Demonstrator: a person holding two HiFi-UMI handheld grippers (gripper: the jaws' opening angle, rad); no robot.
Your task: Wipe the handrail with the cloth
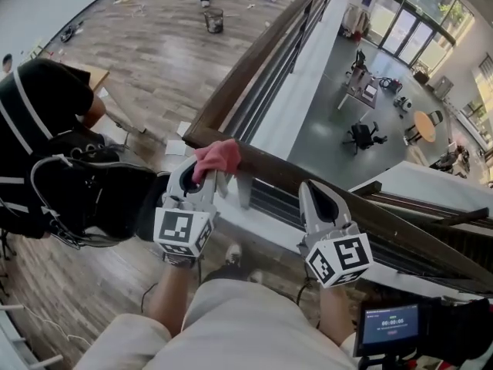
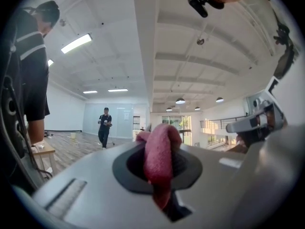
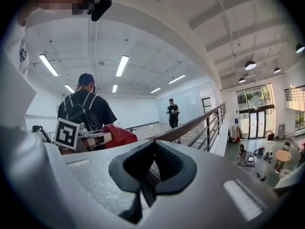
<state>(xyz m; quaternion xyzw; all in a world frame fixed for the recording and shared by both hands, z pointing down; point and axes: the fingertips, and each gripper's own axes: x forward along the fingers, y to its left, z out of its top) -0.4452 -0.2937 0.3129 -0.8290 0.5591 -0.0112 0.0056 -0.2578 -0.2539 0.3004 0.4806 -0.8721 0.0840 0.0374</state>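
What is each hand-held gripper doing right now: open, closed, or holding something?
Left hand-held gripper: closed on the pink cloth, at the handrail.
Right hand-held gripper: closed, nothing between its jaws.

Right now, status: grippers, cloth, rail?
Left gripper jaws shut on pink cloth, cloth on dark wooden handrail corner. Right gripper jaws together, empty, beside rail. Nothing else on rail.

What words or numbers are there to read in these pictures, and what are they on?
Small screen, bottom right in the head view: timer-like digits, too blurred to read.
Sheet on the far wall: too small to read.
Marker cubes on the left gripper and right gripper: black-and-white patterns, no letters.
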